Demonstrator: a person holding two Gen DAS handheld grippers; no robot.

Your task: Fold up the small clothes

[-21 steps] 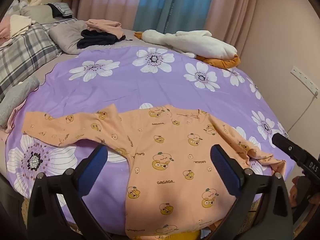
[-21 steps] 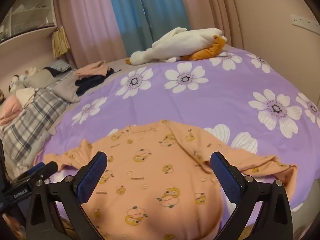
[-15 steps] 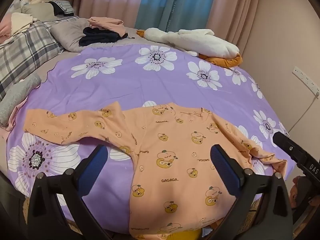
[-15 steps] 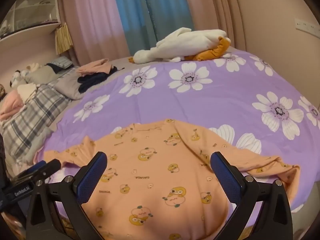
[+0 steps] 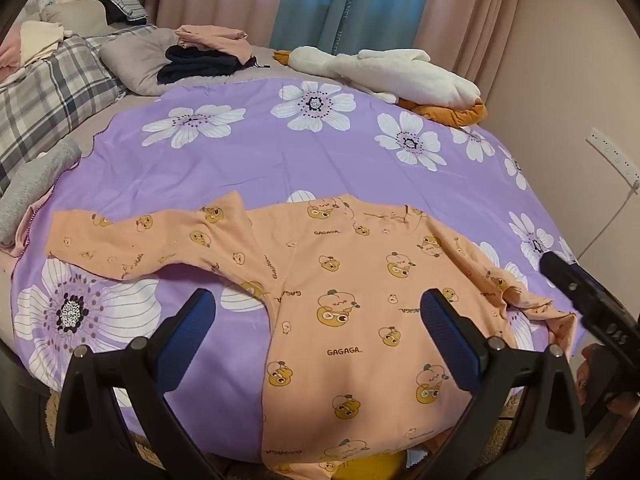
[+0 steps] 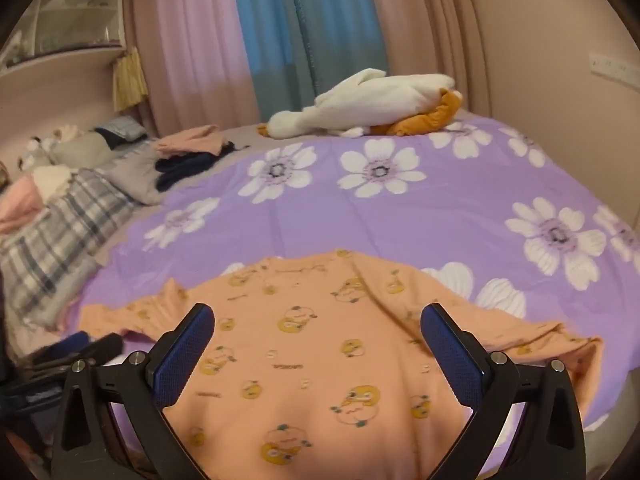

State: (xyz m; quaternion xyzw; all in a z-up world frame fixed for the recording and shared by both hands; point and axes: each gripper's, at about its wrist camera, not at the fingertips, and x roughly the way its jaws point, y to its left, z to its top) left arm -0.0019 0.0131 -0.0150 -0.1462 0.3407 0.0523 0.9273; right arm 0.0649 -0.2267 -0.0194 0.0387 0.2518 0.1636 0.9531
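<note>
Both tools are spread fully wide with nothing gripped, left tool point(image 5: 316, 318) and right tool point(image 6: 318, 334) hovering above the orange shirt point(image 5: 360, 300). It's laid out flat at the bed's point(image 5: 280, 168) near edge, sleeves out. No fold is made yet, so basically everything is left.
</note>
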